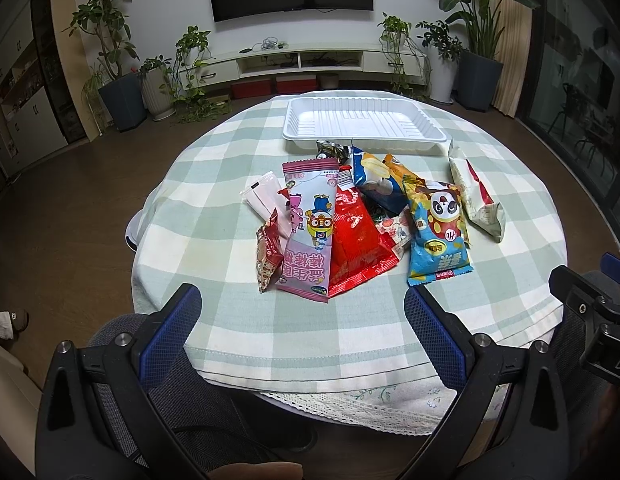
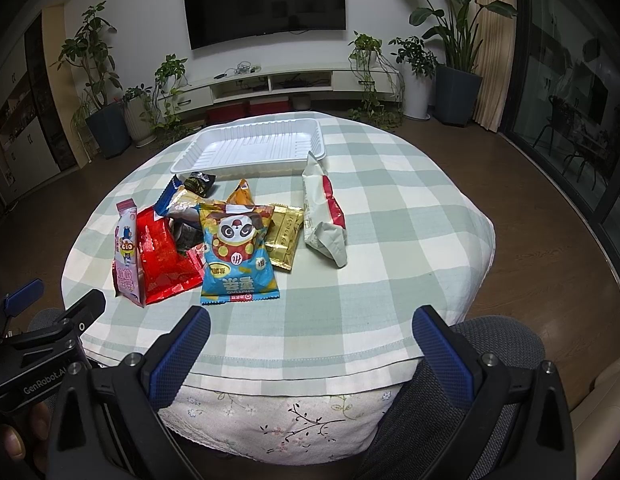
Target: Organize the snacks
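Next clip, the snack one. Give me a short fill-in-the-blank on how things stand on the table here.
1. The white tray holds ____ snacks.
2. Both the left tongs and the right tongs are ____.
3. The animal on the blue packet is a ____.
4. The gold packet lies partly under the ____ packet.

Missing words: no; open; panda; blue

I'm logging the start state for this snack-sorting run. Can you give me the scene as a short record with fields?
surface: round table with green-and-white checked cloth
container: white plastic tray, empty, at the far side of the table
snacks: loose pile between tray and grippers, none in the tray
nearest packet: blue panda packet
set apart: white-and-red packet, right of the pile
left gripper: open, holding nothing
right gripper: open, holding nothing
progress: sorting not yet begun
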`<state>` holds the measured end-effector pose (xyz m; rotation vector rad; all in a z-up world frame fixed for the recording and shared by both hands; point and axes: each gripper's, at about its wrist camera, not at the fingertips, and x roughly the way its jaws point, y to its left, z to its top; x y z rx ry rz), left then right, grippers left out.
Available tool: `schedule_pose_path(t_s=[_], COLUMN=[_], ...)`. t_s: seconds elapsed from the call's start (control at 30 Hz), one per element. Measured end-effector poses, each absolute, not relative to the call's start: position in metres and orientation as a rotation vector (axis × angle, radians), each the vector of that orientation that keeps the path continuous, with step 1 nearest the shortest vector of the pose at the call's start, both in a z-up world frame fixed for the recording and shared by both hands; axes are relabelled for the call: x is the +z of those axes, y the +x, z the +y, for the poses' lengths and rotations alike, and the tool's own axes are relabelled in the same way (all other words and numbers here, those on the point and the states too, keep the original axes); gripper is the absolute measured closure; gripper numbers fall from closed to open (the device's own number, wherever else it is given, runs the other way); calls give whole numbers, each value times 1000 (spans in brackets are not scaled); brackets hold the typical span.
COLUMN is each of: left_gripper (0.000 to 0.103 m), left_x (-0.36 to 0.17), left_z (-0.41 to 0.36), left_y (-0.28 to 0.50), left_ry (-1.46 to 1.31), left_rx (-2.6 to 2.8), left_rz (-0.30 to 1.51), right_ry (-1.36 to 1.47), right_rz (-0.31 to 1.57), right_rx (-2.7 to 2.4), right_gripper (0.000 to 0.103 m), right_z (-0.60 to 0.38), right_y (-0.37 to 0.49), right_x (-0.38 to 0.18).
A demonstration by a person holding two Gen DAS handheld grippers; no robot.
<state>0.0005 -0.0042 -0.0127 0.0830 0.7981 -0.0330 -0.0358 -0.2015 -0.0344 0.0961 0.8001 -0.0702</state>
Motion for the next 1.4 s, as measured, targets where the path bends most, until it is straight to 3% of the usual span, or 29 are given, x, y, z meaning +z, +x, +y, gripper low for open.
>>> schedule_pose_path(t_s=[0.57,0.87,1.03,1.17,1.4], left_gripper=[0,0,0,0,0], left_x=[-15,-36,-63,-70,-57], left_z=[-4,19,53,51,62], left_y=[0,1,8,7,52], left_ry=[78,-6,-227,-104,-172], left_rx=[-36,-74,-211,-219,-188], left_rz=[802,836,942,900,917], right_ry=[98,140,223,279,402], right_rz=[803,797,766,765,830], right_rx=[-69,-26,26,75,139], right_gripper=[0,0,0,1,2], right_z=[-207,-200,-215,-224,-227], right_y=[-33,-35,-31,-22,3], right_x=[-28,-52,-49,-49,-66])
